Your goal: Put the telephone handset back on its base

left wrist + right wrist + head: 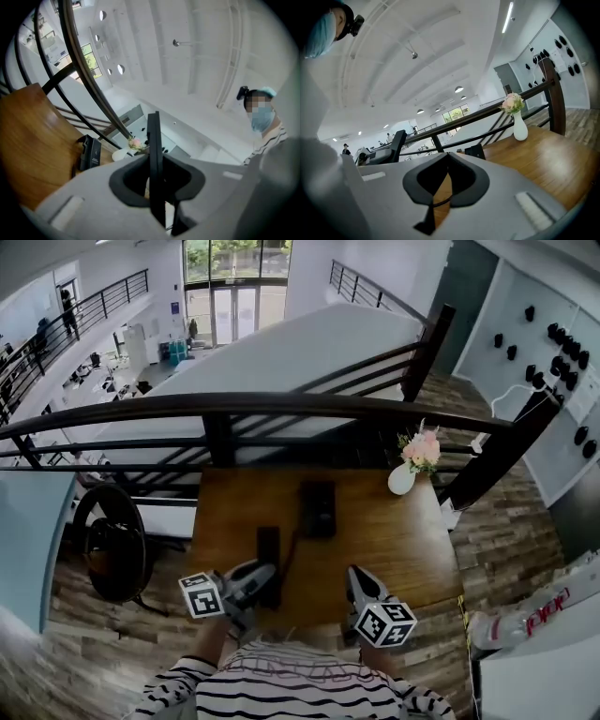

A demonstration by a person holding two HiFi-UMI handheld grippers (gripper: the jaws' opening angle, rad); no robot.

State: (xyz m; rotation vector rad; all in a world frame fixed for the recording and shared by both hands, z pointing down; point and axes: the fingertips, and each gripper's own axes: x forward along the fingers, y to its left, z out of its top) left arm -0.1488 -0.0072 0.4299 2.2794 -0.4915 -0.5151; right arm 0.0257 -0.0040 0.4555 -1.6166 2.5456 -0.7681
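From the head view, the telephone handset (269,549) is a slim black bar over the near part of the wooden counter (403,540). It sits just in front of and left of the telephone base (317,509), not yet on it. A cord (292,542) runs between the two. The left tongs (262,579) are at the bar's near half. The right tongs (360,575) hang beside them over the counter's front edge with nothing in them. A white vase (401,479) of flowers stands at the far right corner.

In the left gripper view, the left tongs (157,180) are narrow and clamped on the handset (153,138), which stands edge-on between the jaws. The base (90,152) lies ahead on the counter (33,140).

In the right gripper view, the right tongs (446,161) have their tips together on nothing. The coiled cord (437,202) shows through the gap beneath them. The base (475,151) and vase (520,129) lie beyond.

The handset is probably light, rigid plastic with a smooth, slippery shell. The narrow flat sides near mid-length look the best place to hold it, leaving both ends free to seat in the cradle. The springy cord is likely to tug it sideways, so the grip needs to be firm.
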